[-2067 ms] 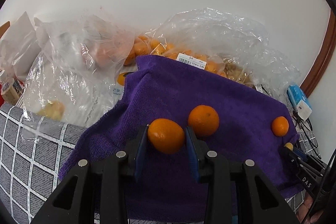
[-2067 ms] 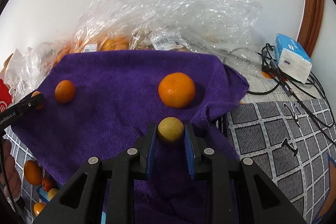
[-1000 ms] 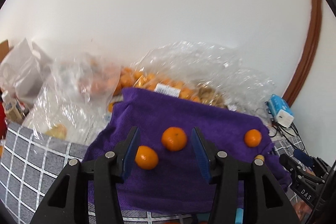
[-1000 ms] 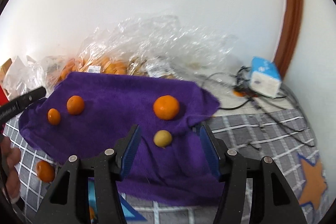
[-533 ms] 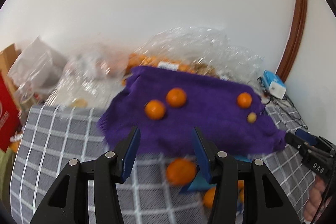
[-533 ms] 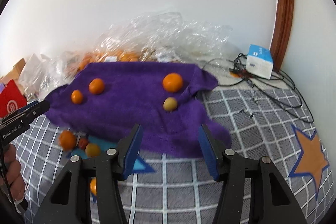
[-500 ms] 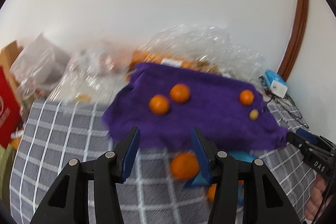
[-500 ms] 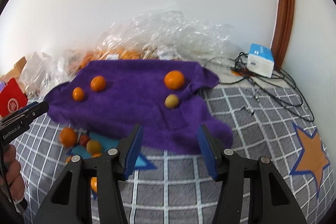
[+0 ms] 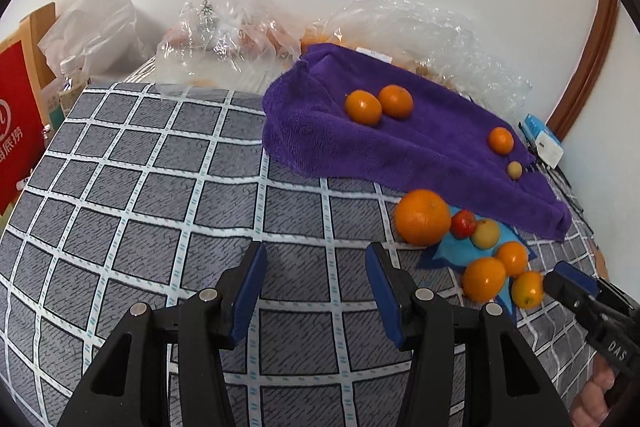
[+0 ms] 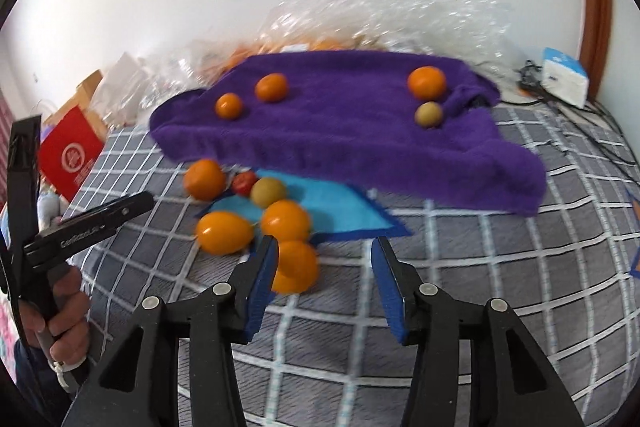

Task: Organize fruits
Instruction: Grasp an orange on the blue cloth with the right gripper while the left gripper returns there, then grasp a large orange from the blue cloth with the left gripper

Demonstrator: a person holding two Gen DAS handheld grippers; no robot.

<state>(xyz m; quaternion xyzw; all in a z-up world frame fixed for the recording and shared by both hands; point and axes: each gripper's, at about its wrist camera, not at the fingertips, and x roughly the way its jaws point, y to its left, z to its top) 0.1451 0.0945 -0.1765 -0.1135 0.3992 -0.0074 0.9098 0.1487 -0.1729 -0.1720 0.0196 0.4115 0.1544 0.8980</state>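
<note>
left claw (image 9: pixel 316 287): wide open, empty, pulled back over the grey checked surface; 2 s ago it held an orange, now released on the towel
right claw (image 10: pixel 323 275): wide open, empty, backed off too; the small yellow-green fruit it gripped now sits on the towel
purple towel (image 9: pixel 420 155): carries four fruits: two oranges (image 9: pixel 378 103) side by side at the left end, one small orange (image 9: pixel 501 140) and the yellow-green fruit (image 9: pixel 514 170) near the right end
meaning: judged, two placements done, both claws free for the next picks
remaining pile: loose cluster on the blue star patch (image 10: pixel 336 207) just in front of the towel edge: big orange (image 9: pixel 422 217), red fruit (image 9: pixel 464 223), pale yellow fruit (image 9: pixel 485 233), three orange fruits
nearest to right claw: orange fruit (image 10: pixel 294 266), touching or just beside the left finger, slightly blurred
next: likely pick from the cluster; fruits touch each other, neighbours may roll
clutter: plastic bags (image 9: pixel 236 39) of fruit behind the towel, red box (image 9: pixel 18 123), white-blue box (image 10: pixel 564 77) with cables at right
in the way: nothing blocks the pile; overhanging towel edge is close to the back fruits
</note>
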